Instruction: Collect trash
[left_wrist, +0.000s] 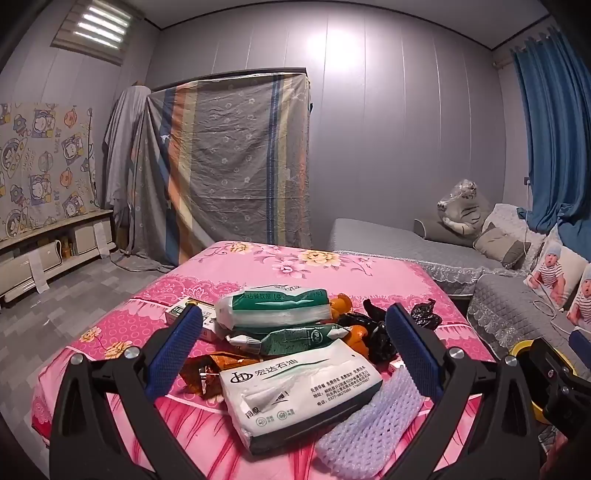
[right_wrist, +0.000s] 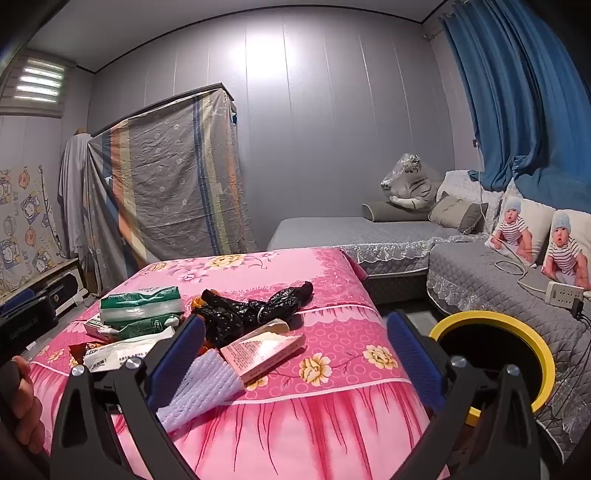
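A heap of trash lies on the pink flowered cloth (left_wrist: 258, 258) (right_wrist: 332, 295) of a low table. Nearest is a white tissue pack (left_wrist: 299, 391) with a pale foam fruit net (left_wrist: 369, 428) (right_wrist: 199, 384) beside it. Behind them lie a green-and-white tissue pack (left_wrist: 273, 306) (right_wrist: 140, 306), a green tube wrapper (left_wrist: 295, 339), an orange-brown wrapper (left_wrist: 207, 369), black plastic bags (left_wrist: 380, 332) (right_wrist: 251, 310) and a pink carton (right_wrist: 262, 350). My left gripper (left_wrist: 293, 350) hangs open above the heap, holding nothing. My right gripper (right_wrist: 295, 354) stands open over the cloth, empty.
A yellow-rimmed bin (right_wrist: 495, 354) (left_wrist: 524, 350) stands at the table's right side. Grey covered sofas (right_wrist: 369, 232) with cushions and a power strip (right_wrist: 565, 293) fill the right. A draped wardrobe (left_wrist: 229, 166) and low shelf (left_wrist: 48, 247) stand at the left.
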